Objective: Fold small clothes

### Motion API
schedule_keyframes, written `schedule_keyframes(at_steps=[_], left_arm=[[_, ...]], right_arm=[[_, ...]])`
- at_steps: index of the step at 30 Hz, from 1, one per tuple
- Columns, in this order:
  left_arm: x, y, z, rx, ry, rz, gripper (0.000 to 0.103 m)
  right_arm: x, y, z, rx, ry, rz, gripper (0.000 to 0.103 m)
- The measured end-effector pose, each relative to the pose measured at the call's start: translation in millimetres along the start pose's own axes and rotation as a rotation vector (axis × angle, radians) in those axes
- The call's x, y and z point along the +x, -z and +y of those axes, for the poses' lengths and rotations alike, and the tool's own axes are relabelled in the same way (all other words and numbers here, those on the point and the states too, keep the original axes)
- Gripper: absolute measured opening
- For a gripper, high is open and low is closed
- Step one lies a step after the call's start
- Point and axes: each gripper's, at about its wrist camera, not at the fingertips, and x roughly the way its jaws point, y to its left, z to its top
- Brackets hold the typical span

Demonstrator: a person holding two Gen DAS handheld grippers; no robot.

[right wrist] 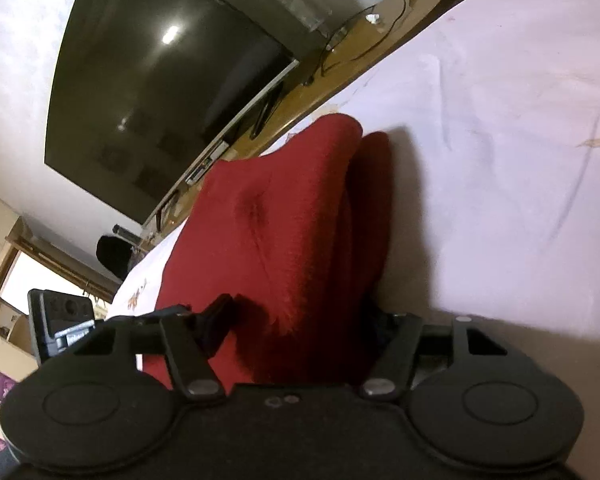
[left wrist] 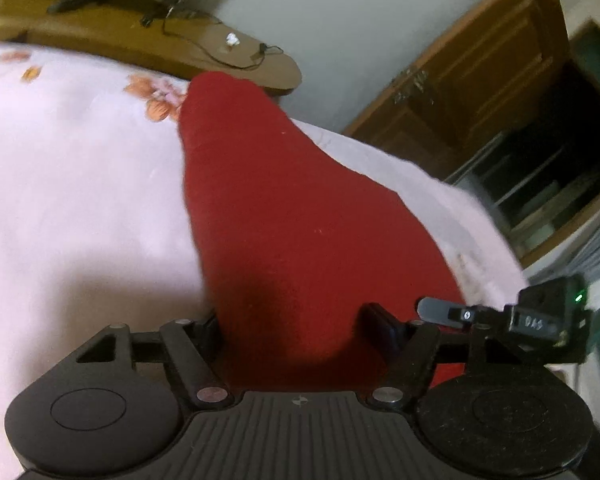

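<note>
A red knitted garment (left wrist: 284, 220) lies stretched over a pale pink bedsheet (left wrist: 80, 184) with orange flowers. My left gripper (left wrist: 296, 320) is shut on its near edge; the cloth fills the gap between the fingers and runs away from me. In the right wrist view the same red garment (right wrist: 276, 232) is bunched and folded, with a second layer (right wrist: 374, 208) beside it. My right gripper (right wrist: 296, 316) is shut on that near end, just above the sheet (right wrist: 500, 160). The fingertips are hidden in the cloth.
A wooden TV bench (left wrist: 204, 46) with cables runs along the bed's far side, also in the right wrist view (right wrist: 364, 36). A large dark TV (right wrist: 160, 92) stands on it. A wooden door (left wrist: 472, 80) and dark shelving are at right.
</note>
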Motion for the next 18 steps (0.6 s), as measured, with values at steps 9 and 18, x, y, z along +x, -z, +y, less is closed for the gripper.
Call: schedule_keyframes(at_steps=[9,18], left_arm=[[-6.3,2.3,-10.1,0.046,-0.028,-0.024,0.060],[-6.5,3.9,-10.8,0.052,-0.040,-0.035,0.059]], right_arm=[[-3.1,10.1,-2.3,-0.001,-0.001,-0.036,0.049],[-5.7,14.9,-1.9,-0.001,0.010,-0.050,0.048]])
